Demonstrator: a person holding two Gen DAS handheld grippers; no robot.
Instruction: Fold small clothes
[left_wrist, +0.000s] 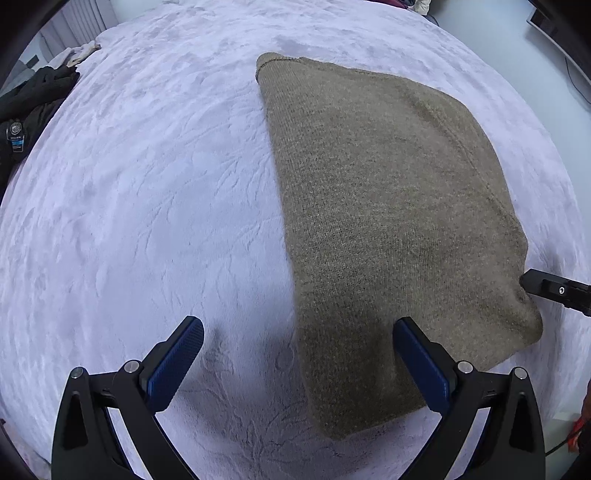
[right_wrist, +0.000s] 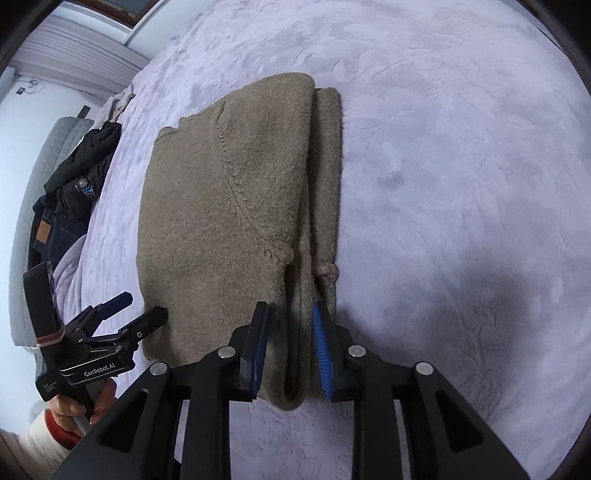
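Observation:
A brown knit sweater lies folded into a long rectangle on a pale lilac plush bedspread. My left gripper is open over the sweater's near left edge, one finger above the bedspread, one above the knit. In the right wrist view the sweater shows a sleeve seam and folded layers along its right side. My right gripper has its jaws narrowed around the folded right edge of the sweater. The left gripper shows there, open, at the sweater's near left corner.
Dark clothes, including jeans and a black garment, lie piled at the bed's left edge. A light cloth lies beyond them. A grey quilted headboard stands at the left. Bedspread stretches right of the sweater.

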